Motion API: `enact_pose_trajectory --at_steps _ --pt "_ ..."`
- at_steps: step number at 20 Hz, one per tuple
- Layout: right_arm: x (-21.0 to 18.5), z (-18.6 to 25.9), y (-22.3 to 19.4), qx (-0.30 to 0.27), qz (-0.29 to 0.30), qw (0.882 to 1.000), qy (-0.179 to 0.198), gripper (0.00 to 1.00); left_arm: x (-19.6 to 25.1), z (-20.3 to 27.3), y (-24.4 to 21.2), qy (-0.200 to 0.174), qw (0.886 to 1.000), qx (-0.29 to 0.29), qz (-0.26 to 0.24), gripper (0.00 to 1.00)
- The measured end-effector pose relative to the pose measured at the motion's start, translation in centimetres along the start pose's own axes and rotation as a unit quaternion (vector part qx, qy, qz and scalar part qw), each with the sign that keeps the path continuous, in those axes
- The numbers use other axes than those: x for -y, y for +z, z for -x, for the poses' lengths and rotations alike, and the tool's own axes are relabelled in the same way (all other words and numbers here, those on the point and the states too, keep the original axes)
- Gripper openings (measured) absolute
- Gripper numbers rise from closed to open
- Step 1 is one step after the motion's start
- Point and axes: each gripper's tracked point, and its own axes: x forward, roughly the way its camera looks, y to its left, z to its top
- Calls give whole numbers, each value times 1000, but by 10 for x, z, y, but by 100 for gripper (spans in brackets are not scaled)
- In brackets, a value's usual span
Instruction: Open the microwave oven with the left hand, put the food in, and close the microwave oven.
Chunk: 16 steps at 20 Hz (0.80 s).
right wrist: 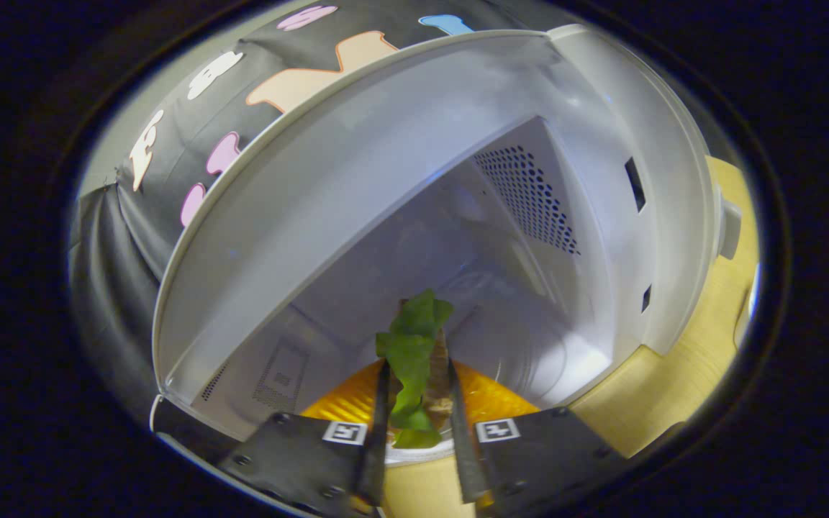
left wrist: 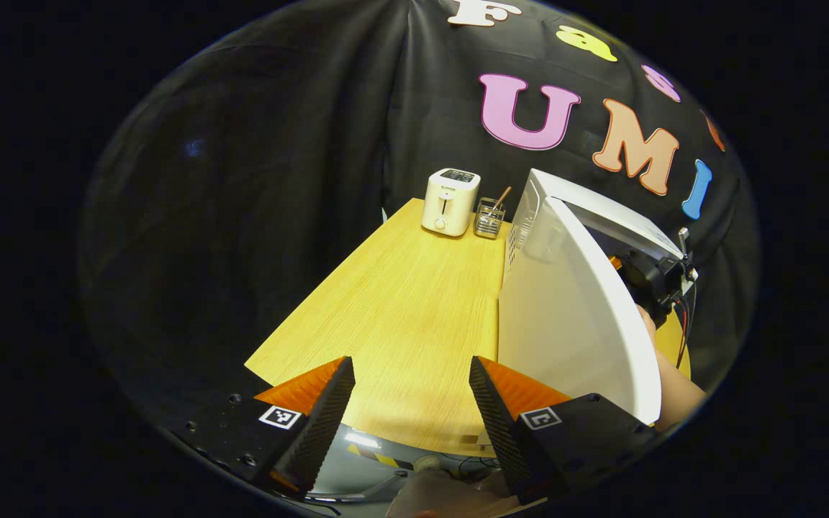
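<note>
Microwave (right wrist: 458, 187): seen from the right gripper view with its cavity open straight ahead; its door (left wrist: 573, 316) is swung wide in the left gripper view.
Food (right wrist: 411, 360): a leafy green piece, long axis running away from the camera toward the microwave's back wall, its far end already over the cavity floor.
Right gripper (right wrist: 418, 421): fingers closed on the food from both sides, at the microwave's mouth.
Left gripper (left wrist: 411, 403): fingers spread apart, nothing held, over the table (left wrist: 400, 302) beside the microwave door.
Nearer hand: the right gripper is judged nearer the cavity; the left gripper nearer the door's outer face.
</note>
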Motion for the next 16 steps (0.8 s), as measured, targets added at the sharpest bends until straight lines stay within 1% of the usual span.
enact_pose_trajectory --at_steps 1,2,3,4,7,8,9,11,13,15,16 --pt "10 -4 -1 -2 9 1000 -19 41 -2 1 -3 2 1000 -5 0 94" --pt "17 -4 -4 -8 13 999 -29 55 -3 3 -2 3 1000 -1 0 94" --pt "26 -1 -5 -13 25 999 -42 50 -4 2 0 4 1000 1 1 94" --pt "29 -3 -3 -12 33 998 -42 47 -4 3 0 6 1000 2 1 95" --pt "34 6 0 -13 58 997 -43 84 -2 4 0 5 1000 5 -1 95" --pt "34 11 3 -12 66 997 -42 87 -2 4 1 5 1000 6 -2 95" --pt "34 18 7 -8 75 996 -41 99 -2 5 1 5 1000 7 -3 95" --pt "29 34 16 2 92 995 -32 99 -2 7 2 5 1000 9 -4 95" --pt "24 50 20 1 102 995 -20 99 -1 6 2 2 1000 8 -4 95" --pt "25 70 28 4 111 994 -17 99 -1 5 0 -3 1000 10 -5 95" --pt "26 80 31 5 113 993 -18 90 -1 5 1 -5 1000 12 -6 95"
